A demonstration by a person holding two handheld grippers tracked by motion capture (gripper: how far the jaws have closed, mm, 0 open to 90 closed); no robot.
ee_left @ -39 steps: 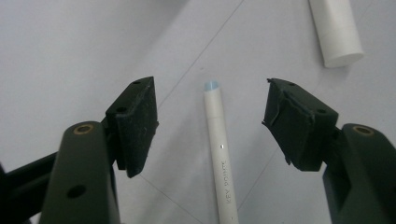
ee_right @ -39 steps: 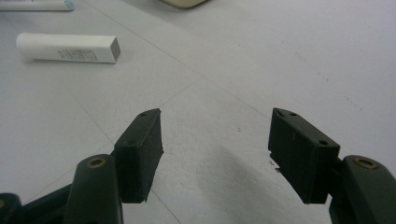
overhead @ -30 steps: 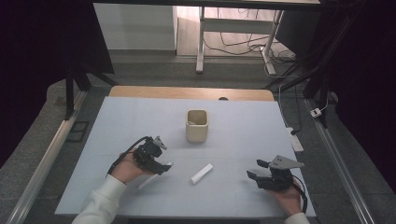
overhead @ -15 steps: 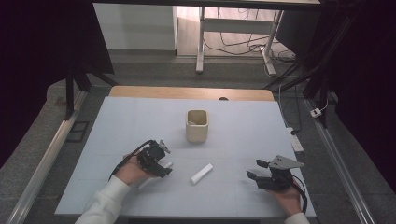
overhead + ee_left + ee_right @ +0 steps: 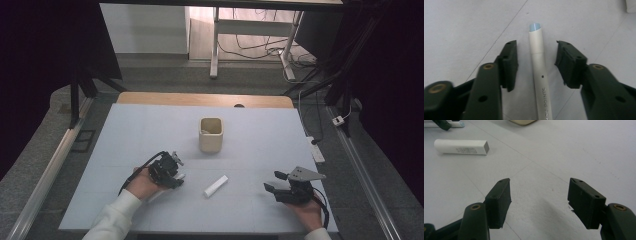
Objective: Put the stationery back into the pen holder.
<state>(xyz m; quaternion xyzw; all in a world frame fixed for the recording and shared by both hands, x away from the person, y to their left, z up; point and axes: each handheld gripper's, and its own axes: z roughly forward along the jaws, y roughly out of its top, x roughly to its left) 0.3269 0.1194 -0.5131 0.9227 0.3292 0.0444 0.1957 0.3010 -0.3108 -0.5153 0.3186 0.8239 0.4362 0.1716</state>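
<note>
The left claw (image 5: 535, 66) is hovering low over the matte pale table (image 5: 125, 130), its black blocky jaws standing either side of a slim white pen (image 5: 540, 75). The jaws have just been closing, yet a gap is still showing on both sides, so nothing is pinched. The pen is lying flat, smooth and round, with a light-blue tip pointing away from the claw. On the other side, the right claw (image 5: 539, 202) is sitting open above bare table, holding nothing. Between the two hands a short white tube (image 5: 215, 185) with a squared end is lying on its side, well apart from both. Farther back, a cream cup (image 5: 210, 134) with rounded corners is standing upright.
</note>
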